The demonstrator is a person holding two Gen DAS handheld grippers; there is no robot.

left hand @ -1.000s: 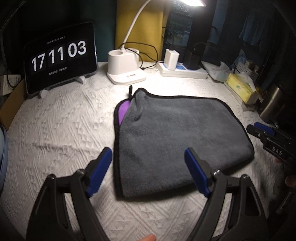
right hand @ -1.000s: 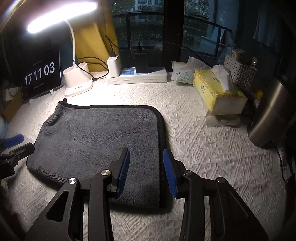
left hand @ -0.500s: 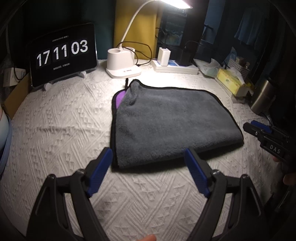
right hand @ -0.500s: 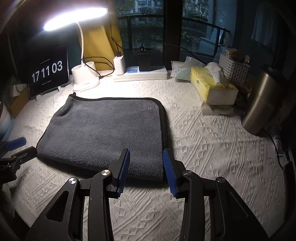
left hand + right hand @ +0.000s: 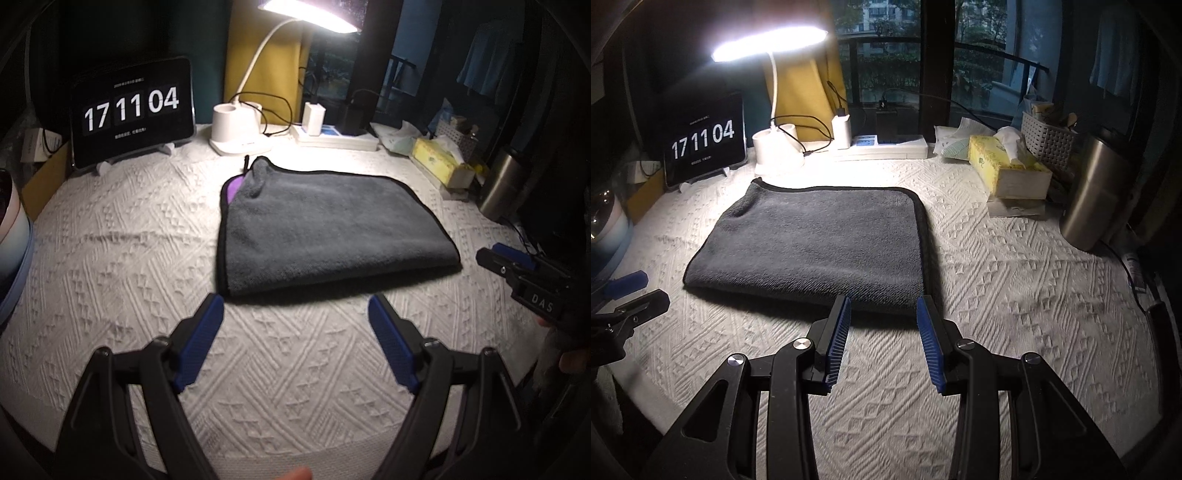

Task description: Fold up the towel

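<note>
A grey towel with black trim lies folded flat on the white textured tablecloth; a purple underside shows at its far left corner. It also shows in the right wrist view. My left gripper is open and empty, just short of the towel's near edge. My right gripper is open and empty, at the towel's near right corner. The right gripper also shows at the right in the left wrist view, and the left gripper at the left in the right wrist view.
A tablet clock, a white desk lamp and a power strip stand along the back. A yellow tissue box, a white basket and a steel flask stand at the right. A pale container sits at the far left.
Both grippers have pulled back toward the near table edge, away from the towel. The towel has stayed flat. The clock has gone from 03 to 04.
</note>
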